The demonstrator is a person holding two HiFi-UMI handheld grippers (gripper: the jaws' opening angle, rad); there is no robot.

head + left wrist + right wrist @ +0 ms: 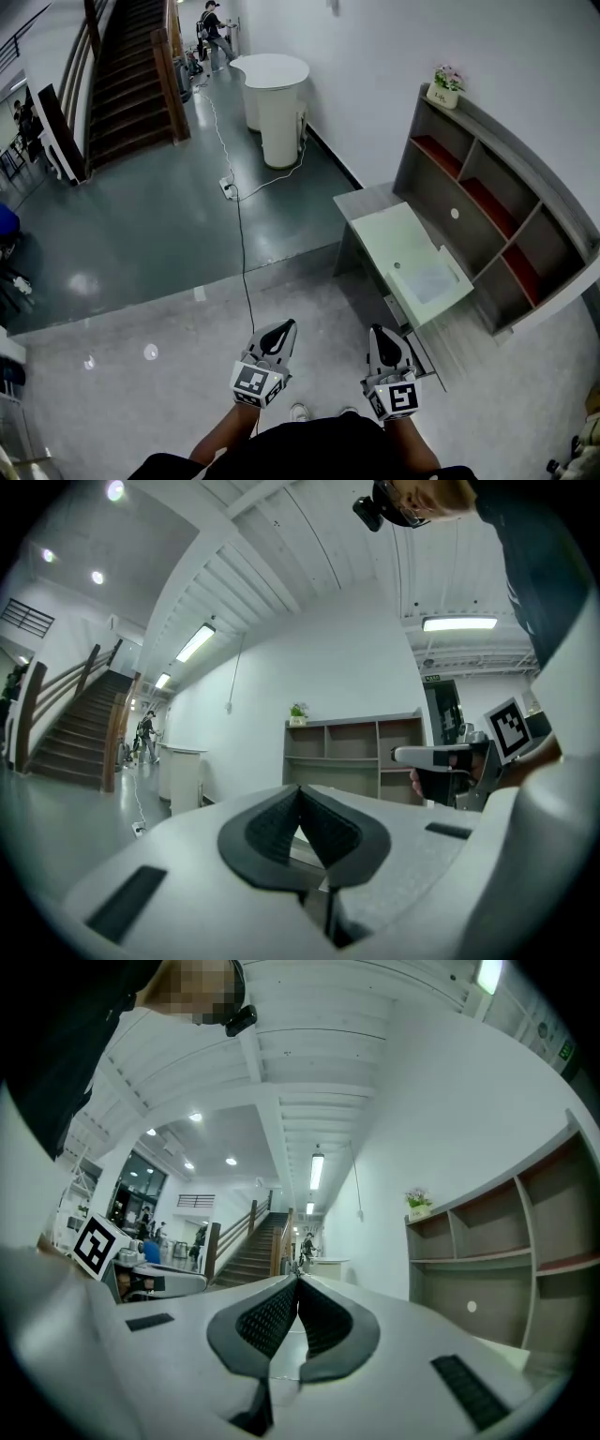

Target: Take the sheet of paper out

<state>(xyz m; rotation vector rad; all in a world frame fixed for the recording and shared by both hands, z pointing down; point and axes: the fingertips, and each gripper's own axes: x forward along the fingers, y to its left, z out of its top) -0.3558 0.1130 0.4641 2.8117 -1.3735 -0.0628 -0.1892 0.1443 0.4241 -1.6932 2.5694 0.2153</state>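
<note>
A desk (394, 234) with a pale green top stands ahead on the right. On its near end lies a whitish rectangle (429, 281) that looks like a sheet of paper. My left gripper (279, 330) is held level over the floor, left of the desk, its jaws shut with nothing between them (300, 791). My right gripper (380, 334) is beside it, just short of the desk's near corner, also shut and empty (298, 1281). Each gripper shows at the edge of the other's view.
A grey shelf unit (487, 206) with red-lined compartments stands against the wall behind the desk, a small potted plant (445, 84) on top. A black cable (239, 244) runs across the floor. A white round counter (277, 103) and a staircase (127, 75) lie farther off.
</note>
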